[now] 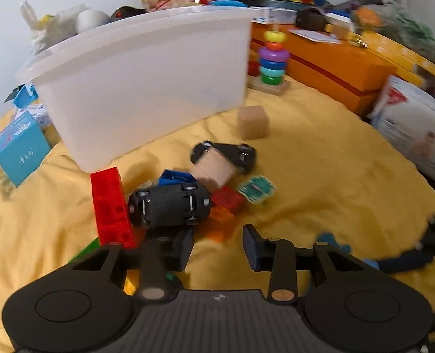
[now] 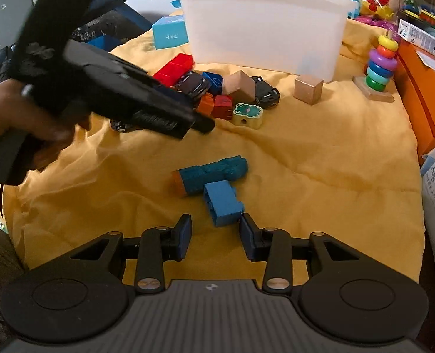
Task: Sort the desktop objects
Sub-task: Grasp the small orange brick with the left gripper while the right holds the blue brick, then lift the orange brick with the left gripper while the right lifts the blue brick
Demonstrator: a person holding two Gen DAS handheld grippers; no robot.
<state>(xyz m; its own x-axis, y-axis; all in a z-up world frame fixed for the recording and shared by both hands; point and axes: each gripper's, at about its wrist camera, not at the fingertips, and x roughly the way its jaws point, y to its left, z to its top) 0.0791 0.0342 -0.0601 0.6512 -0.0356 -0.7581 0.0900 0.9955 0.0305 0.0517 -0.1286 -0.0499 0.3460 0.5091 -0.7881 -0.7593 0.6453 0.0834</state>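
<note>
A pile of toys lies on the yellow cloth [image 1: 320, 176] before a white plastic bin [image 1: 147, 88]: a red brick [image 1: 110, 206], an upturned black toy car [image 1: 170, 204], a second black car [image 1: 232, 154], a wooden cylinder [image 1: 213, 169], a frog block [image 1: 255, 189] and a wooden cube [image 1: 252, 122]. My left gripper [image 1: 217, 247] is open and empty, just short of the nearer black car. My right gripper [image 2: 216, 235] is open and empty, just behind a blue toy [image 2: 214, 181]. The bin [image 2: 261, 26] and the left gripper's body [image 2: 123, 94] also show in the right wrist view.
A ring-stacking toy [image 1: 272, 58] stands right of the bin. Orange boxes [image 1: 335, 64] and a white package [image 1: 417, 129] line the right side. A light-blue box [image 1: 20, 150] sits left of the bin. Clutter fills the back.
</note>
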